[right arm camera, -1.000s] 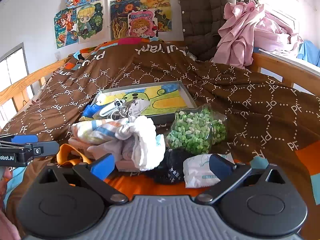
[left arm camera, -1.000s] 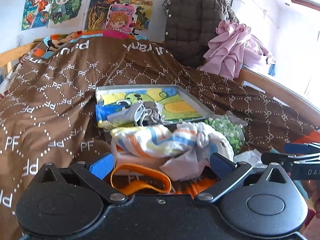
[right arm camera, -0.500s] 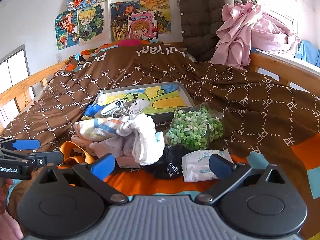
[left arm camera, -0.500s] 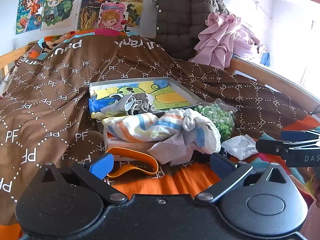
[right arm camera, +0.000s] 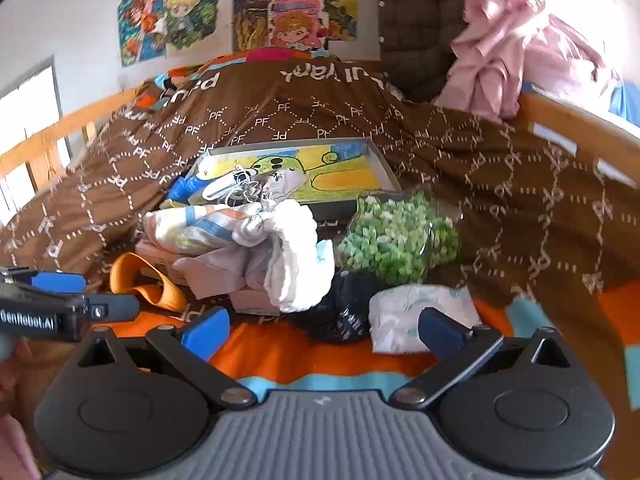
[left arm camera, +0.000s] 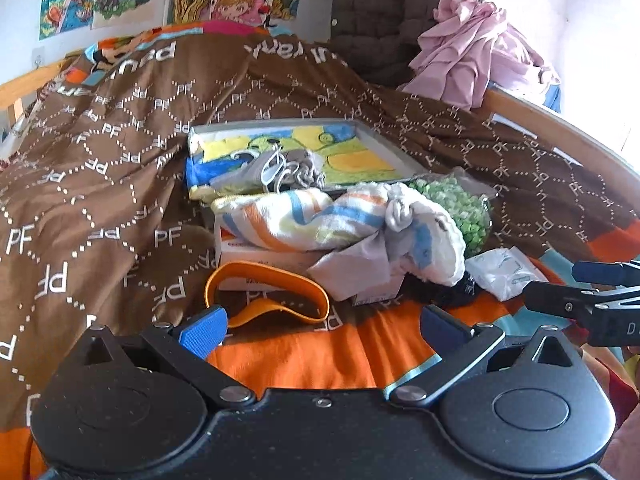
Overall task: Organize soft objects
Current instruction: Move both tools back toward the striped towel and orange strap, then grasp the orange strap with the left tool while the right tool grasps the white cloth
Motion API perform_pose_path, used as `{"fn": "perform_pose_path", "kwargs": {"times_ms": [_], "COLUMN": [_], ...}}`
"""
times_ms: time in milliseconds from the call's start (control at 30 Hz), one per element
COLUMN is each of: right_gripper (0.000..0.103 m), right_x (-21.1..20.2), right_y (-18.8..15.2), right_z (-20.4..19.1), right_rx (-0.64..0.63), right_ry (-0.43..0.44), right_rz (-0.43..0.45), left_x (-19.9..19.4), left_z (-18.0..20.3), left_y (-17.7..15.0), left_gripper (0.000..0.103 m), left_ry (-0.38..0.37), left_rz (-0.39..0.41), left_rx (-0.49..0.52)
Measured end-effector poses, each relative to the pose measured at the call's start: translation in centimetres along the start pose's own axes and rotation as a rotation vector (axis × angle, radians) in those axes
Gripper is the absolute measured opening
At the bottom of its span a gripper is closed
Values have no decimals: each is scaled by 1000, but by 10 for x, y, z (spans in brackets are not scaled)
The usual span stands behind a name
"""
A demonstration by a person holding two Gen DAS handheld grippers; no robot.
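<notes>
An orange strap (left arm camera: 266, 294) is seen just ahead of the left gripper (left arm camera: 322, 326), close to its left pad, on the brown quilt (left arm camera: 100, 184). The jaws are spread wide and nothing is held between them. Beyond the gap, a striped towel (left arm camera: 320, 220) is draped over a white box (left arm camera: 264, 260), well clear of the pads. Behind it a grey tray (left arm camera: 376, 136) is laid. The right gripper (right arm camera: 320, 330) is likewise held wide open and empty; a tissue pack (right arm camera: 404, 314) is found just ahead of its right pad, a black bundle (right arm camera: 344, 308) beside it, and a bag of green pieces (right arm camera: 396, 236) farther back.
</notes>
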State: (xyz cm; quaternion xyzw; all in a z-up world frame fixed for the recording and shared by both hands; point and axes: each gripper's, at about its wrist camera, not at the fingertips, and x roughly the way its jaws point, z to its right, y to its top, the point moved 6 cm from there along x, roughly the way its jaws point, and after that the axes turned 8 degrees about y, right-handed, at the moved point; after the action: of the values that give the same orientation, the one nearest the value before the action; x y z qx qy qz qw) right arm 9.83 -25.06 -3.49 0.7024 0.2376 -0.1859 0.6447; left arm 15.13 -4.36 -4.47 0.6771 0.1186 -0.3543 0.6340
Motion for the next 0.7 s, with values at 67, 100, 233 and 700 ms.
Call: {"fn": "perform_pose_path", "kwargs": {"times_ms": [67,100,233,700], "right_gripper": [103,103,103,103], "right_x": [5,8,23,74], "right_y": [3,4,6,4], "right_z": [-4,-6,-13,-31], "right_rx": [-50,-69,-166,-449], "right_ry": [-7,-8,9,54], "right_rz": [-7,-12,-41,-89], "left_x": [5,9,27,66], "left_z": [-3,-4,-10,-9], "left_y": [0,0,0,-1], "left_gripper": [102,102,102,102], "left_ry": [-3,-8,-24,-54], "left_rz": [-20,-33,-80,-143], "left_rx": [-28,-51,-172,-273]}}
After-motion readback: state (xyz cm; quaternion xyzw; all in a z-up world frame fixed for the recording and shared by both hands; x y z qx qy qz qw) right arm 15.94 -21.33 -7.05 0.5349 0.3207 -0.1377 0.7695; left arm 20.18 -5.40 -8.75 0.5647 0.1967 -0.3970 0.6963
